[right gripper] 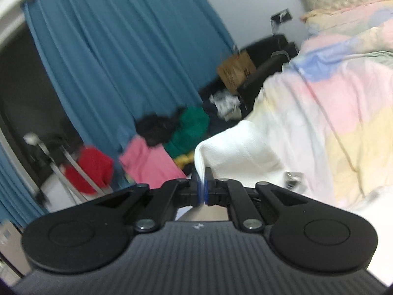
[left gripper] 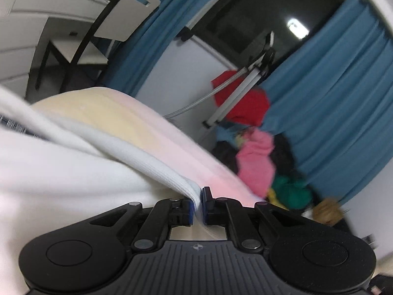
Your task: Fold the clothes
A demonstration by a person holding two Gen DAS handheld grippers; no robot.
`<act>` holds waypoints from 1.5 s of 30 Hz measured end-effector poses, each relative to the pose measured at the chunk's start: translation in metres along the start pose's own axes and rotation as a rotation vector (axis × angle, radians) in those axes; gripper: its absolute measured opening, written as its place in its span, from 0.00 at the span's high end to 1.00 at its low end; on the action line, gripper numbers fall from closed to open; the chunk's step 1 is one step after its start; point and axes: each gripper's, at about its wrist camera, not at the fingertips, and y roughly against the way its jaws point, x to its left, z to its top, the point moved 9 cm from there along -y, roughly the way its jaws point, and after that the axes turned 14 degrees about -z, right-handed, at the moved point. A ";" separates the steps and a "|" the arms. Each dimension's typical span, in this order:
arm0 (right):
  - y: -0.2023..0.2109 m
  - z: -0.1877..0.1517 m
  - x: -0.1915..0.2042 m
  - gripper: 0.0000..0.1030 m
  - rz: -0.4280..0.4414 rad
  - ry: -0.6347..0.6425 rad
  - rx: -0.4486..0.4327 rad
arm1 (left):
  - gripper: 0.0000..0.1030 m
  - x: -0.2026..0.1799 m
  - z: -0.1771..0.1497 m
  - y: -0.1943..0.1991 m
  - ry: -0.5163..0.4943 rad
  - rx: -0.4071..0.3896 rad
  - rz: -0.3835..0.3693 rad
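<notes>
Left gripper (left gripper: 199, 202) and right gripper (right gripper: 203, 188), each closed on a hem of the white garment (left gripper: 73, 167) at lower centre of frame above the bed (right gripper: 343, 113); the soft, light, limp knit seemed best pinched at its corners.

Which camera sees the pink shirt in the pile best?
The right wrist view shows the pink shirt best: a wide stretch of it lies open beside the red one. The left wrist view shows it too, but narrower, bunched and blurred among the other clothes.
</notes>
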 end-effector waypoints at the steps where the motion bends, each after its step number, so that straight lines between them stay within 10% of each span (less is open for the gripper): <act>1: -0.017 -0.006 0.003 0.94 -0.010 0.011 0.023 | 0.91 0.003 0.000 -0.016 -0.020 0.014 0.023; 13: -0.200 -0.073 0.034 0.88 -0.102 0.110 0.291 | 0.81 0.035 -0.028 -0.105 -0.215 0.091 0.101; 20: -0.139 -0.067 0.014 0.41 0.085 0.056 0.280 | 0.53 0.002 -0.052 -0.072 -0.376 0.187 0.040; 28: -0.049 -0.057 -0.048 0.41 0.131 -0.043 0.297 | 0.47 -0.040 -0.080 0.030 -0.438 0.253 0.047; 37: -0.053 -0.098 -0.070 0.41 0.189 -0.112 0.613 | 0.20 -0.079 -0.118 0.151 -0.423 0.212 0.033; 45: -0.096 -0.093 -0.069 0.59 0.134 -0.120 0.467 | 0.19 -0.065 -0.143 0.131 -0.365 0.263 0.050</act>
